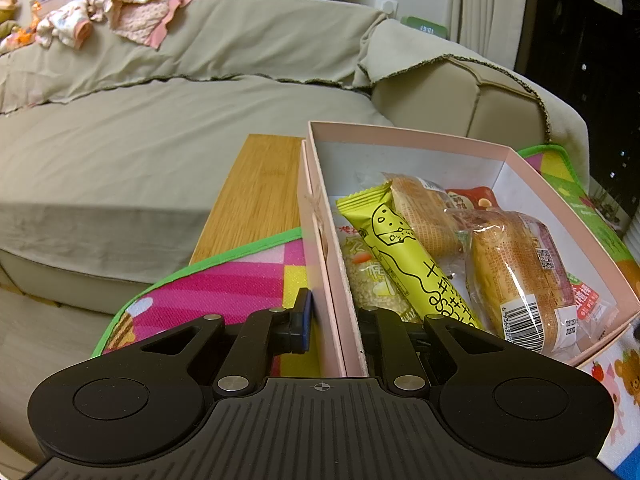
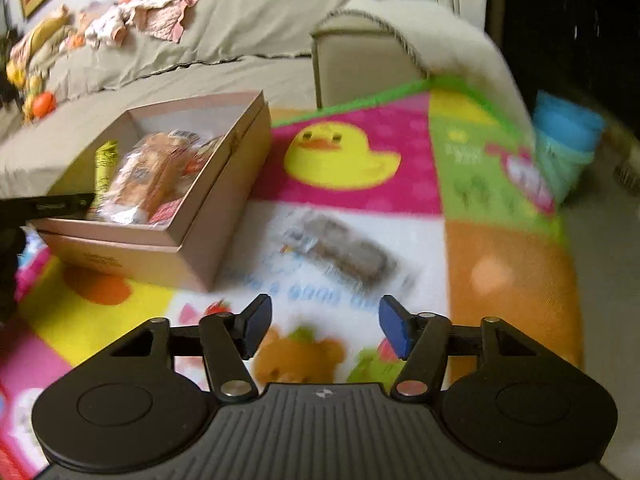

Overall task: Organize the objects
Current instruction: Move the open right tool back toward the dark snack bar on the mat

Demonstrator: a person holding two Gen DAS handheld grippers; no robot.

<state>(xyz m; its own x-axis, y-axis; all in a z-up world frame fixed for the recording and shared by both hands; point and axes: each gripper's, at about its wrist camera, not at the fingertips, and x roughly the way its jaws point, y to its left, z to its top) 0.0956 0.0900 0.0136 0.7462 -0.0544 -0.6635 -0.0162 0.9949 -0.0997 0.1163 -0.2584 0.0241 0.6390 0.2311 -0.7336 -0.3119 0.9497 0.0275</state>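
Note:
A pink cardboard box (image 1: 472, 148) stands on a colourful play mat, also in the right wrist view (image 2: 224, 184). It holds several snack packets: a yellow-green packet (image 1: 404, 248) and wrapped bread (image 1: 516, 268). My left gripper (image 1: 336, 320) is shut on the box's left wall, one finger outside, one inside. My right gripper (image 2: 320, 328) is open and empty above the mat. A grey wrapped snack (image 2: 344, 252) lies on the mat just ahead of it, blurred.
A beige sofa (image 1: 160, 120) with loose clothes (image 1: 112, 12) stands behind the box. A wooden board (image 1: 256, 196) lies between sofa and box. The play mat (image 2: 352, 152) covers the floor. A blue container (image 2: 568, 140) stands at the mat's far right edge.

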